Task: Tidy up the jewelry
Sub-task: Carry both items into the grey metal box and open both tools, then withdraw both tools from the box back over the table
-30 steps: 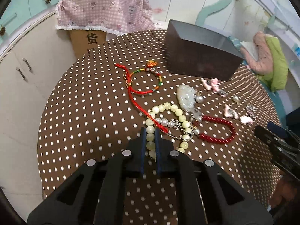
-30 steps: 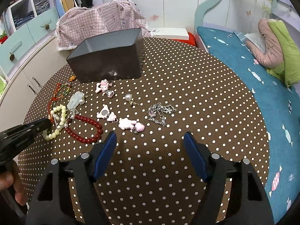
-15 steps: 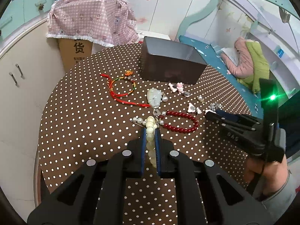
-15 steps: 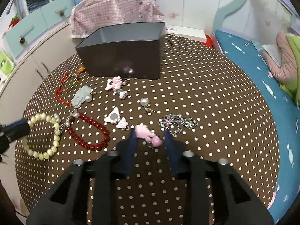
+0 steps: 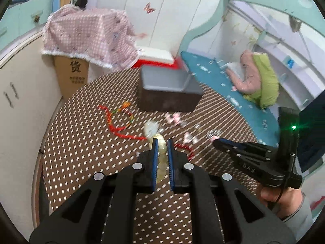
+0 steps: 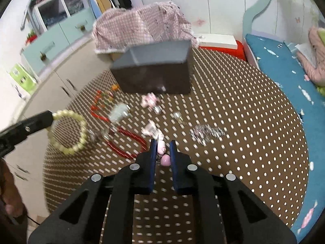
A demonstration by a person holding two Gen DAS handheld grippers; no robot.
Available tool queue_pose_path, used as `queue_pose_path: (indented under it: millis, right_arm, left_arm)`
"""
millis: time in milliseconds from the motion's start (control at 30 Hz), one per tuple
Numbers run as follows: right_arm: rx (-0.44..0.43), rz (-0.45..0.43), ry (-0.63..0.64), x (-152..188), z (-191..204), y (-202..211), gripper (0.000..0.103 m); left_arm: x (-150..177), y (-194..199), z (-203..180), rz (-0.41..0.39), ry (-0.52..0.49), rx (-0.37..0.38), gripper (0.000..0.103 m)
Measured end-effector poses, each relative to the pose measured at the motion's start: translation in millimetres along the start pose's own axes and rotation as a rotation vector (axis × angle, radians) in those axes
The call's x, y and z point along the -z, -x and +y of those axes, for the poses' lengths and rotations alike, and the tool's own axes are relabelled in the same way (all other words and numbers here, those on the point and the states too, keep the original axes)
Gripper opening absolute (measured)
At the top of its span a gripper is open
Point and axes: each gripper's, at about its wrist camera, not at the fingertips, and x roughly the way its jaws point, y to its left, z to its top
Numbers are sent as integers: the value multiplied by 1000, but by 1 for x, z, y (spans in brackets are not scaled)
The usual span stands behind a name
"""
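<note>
Both pieces are lifted and, as I judge it, bound for the open dark rectangular box (image 6: 154, 75) at the far edge of the round brown polka-dot tabletop (image 6: 243, 122); each should travel high enough to clear the box wall and be let go only once over the opening, so the hanging loop does not snag the rim. The left gripper (image 5: 162, 142) has its fingers nearly closed on the cream-coloured bead bracelet (image 6: 69, 132), whose loop hangs free above the tabletop's left side. The right gripper (image 6: 163, 144) pinches the small pink charm (image 6: 162, 152) between narrowly parted fingers, above the near middle.
</note>
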Motion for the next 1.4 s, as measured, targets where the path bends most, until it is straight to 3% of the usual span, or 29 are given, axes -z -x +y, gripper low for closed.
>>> queue_pose_path:
  millis: [167, 433, 600, 900, 1067, 1100, 1133, 1167, 1200, 1233, 1267, 1400]
  right_arm:
    - [-69, -78, -30, -44, 10, 17, 12]
    - [-6, -108, -25, -107, 11, -7, 12]
    - [11, -88, -37, -126, 3, -24, 12]
    - [30, -50, -32, -140, -1, -43, 12]
    - [54, -13, -37, -142, -6, -52, 13]
    - [71, -3, -37, -141, -6, -55, 18]
    - [73, -4, -38, -141, -7, -55, 25]
    - [71, -13, -43, -141, -8, -54, 49]
    - [75, -24, -48, -140, -9, -53, 78]
    - [74, -48, -51, -138, -10, -49, 83]
    - [68, -68, -51, -137, -11, -45, 87]
    - [92, -107, -93, -128, -21, -28, 95]
  left_arm:
    - [-39, 6, -9, -59, -22, 62, 9]
    - [-100, -28, -13, -98, -29, 54, 9]
    - [-133, -59, -6, -92, -12, 44, 9]
    - [-157, -69, 1, -122, 19, 52, 9]
    - [-155, -88, 5, -58, 31, 46, 10]
    - [-155, -94, 7, -33, 36, 33, 10]
    - [-154, -100, 10, -4, 46, 25, 14]
    - [-152, -103, 13, 12, 52, 18, 39]
    - [-150, -103, 16, 21, 63, 6, 55]
    - [-148, -100, 18, 4, 72, -6, 76]
    - [-145, -95, 20, -19, 73, -19, 82]
    - [-135, -73, 21, -59, 53, -88, 91]
